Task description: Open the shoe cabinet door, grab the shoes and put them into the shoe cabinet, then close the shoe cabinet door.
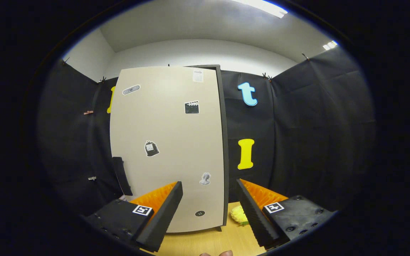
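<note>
A tall shoe cabinet stands straight ahead, and its beige door (167, 149) carries several stickers. The door looks shut against the dark frame on its right side. A black handle (121, 176) sticks out at the door's lower left edge. My gripper (209, 188) is open, its two black fingers with orange ribbed backs spread wide and nothing between them. The left finger (162, 213) overlaps the door's lower part; the handle lies beyond and to the left of it. A yellow shoe-like object (238, 214) lies on the wooden floor right of the cabinet, just inside the right finger (256, 217).
Black cloth walls enclose the booth behind and on both sides of the cabinet. The wooden floor (205, 243) stretches from the cabinet base toward me. A fingertip of a person's hand (219, 254) shows just below the fingers.
</note>
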Demonstrator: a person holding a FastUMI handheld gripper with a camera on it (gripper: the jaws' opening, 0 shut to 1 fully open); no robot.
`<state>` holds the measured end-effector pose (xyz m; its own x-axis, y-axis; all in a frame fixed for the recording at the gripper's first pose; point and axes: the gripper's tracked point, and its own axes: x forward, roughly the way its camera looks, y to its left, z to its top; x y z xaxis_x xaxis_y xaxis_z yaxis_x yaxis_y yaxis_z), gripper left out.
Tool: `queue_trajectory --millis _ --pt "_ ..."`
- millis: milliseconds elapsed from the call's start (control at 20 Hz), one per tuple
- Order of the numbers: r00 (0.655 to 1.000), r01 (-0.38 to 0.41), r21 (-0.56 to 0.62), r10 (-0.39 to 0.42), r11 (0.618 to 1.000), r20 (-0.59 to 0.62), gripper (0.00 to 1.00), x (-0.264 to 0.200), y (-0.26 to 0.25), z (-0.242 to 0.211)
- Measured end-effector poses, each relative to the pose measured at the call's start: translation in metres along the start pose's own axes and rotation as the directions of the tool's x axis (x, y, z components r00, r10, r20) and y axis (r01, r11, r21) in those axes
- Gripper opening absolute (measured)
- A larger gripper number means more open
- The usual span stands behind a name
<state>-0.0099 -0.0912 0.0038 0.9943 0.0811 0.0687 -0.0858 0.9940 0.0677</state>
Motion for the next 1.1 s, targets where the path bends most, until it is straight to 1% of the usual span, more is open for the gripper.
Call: queue_trajectory --millis 200,800,1100 --pt "1.000 0.013 -0.009 -0.013 1.000 -0.003 0.98 -0.012 -0.007 0.004" --pt "0.999 0.004 0.004 -0.004 1.000 -0.037 0.98 -0.031 0.009 0.005" --pt "0.999 0.004 -0.033 -0.006 0.999 -0.043 0.98 -0.034 0.015 0.006"
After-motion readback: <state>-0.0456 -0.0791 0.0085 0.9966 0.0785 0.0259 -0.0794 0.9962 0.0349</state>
